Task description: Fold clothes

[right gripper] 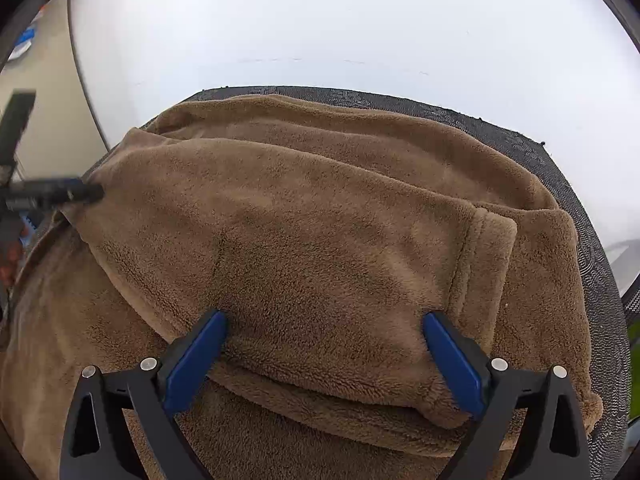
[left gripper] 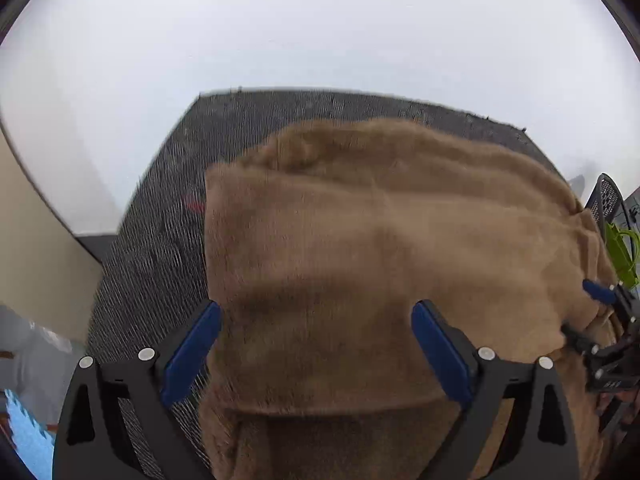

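A brown fleece garment (left gripper: 360, 240) lies folded in layers on a dark mesh table (left gripper: 168, 208). My left gripper (left gripper: 316, 312) hovers over its near left part, jaws spread wide, blue pads clear of the cloth. In the right wrist view the same fleece (right gripper: 320, 220) fills the middle, with a hemmed cuff or edge (right gripper: 480, 256) at the right. My right gripper (right gripper: 324, 320) stands open above the folded layer, nothing pinched between its blue pads. The right gripper (left gripper: 600, 312) also shows at the right edge of the left wrist view, and the left gripper's finger (right gripper: 52, 194) at the left edge of the right one.
A white wall (left gripper: 320, 32) stands behind the table's far edge (left gripper: 340, 92). A beige surface (left gripper: 36, 240) and a blue object (left gripper: 28, 440) lie off the table's left side. A green item (left gripper: 620, 252) and a black mesh container (left gripper: 604, 196) sit at the right.
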`<state>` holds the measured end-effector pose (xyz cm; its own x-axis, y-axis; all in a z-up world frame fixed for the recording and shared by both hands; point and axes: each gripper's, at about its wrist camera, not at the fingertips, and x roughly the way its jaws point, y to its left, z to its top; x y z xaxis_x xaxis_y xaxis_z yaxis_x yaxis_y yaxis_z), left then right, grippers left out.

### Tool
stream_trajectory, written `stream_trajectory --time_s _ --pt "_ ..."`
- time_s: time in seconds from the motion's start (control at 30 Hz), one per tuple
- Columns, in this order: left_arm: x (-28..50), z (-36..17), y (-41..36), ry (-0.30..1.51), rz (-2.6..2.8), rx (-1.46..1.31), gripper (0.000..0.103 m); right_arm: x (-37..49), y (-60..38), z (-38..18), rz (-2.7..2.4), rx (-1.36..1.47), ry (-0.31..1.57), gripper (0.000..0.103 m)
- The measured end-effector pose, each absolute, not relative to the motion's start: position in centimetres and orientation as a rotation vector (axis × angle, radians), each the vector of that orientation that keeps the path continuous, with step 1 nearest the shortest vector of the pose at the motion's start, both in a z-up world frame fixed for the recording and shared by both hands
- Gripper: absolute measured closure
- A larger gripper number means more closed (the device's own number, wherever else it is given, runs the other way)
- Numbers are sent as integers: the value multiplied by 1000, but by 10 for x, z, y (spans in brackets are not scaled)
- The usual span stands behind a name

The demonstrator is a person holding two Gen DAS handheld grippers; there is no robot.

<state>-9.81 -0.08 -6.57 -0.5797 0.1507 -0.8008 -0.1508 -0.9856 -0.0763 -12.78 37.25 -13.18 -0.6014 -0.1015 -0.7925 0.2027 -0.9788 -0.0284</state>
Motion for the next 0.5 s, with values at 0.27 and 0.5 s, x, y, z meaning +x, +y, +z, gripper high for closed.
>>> stream_trajectory --time_s 0.27,0.5 --pt "-187 -54 9 78 2709 -1401 5 -128 374 -133 -2662 1303 171 2" --pt "-248 -97 20 581 2906 -1543 5 -128 375 -133 -2663 1300 169 2"
